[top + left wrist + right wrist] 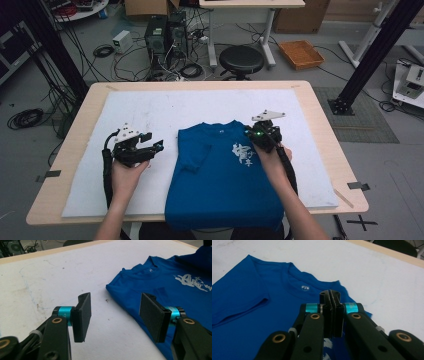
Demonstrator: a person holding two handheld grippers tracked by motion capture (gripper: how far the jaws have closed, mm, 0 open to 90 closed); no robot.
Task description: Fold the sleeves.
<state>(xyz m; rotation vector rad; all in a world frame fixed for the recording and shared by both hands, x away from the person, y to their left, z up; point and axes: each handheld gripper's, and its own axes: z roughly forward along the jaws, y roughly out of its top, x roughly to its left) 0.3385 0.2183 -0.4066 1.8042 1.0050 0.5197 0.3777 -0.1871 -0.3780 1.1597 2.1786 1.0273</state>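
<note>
A blue T-shirt [220,175] with white lettering on the chest lies front-up on the white mat [150,110], collar away from me, its sides folded inward. My left gripper [159,146] hovers over the mat just left of the shirt, open and with nothing in it. In the left gripper view the open left gripper [115,315] frames bare mat and the shirt's [175,290] shoulder edge. My right gripper [251,133] hangs above the shirt's right shoulder. In the right gripper view the right gripper [331,293] is shut, pads pressed together, with no cloth between them, over the shirt [249,302] near its collar.
The mat covers most of a wooden table [320,125]. The shirt's hem hangs over the near edge. Beyond the far edge are a black stool [241,59], computer towers [165,32], cables, and an orange tray [301,54] on the floor.
</note>
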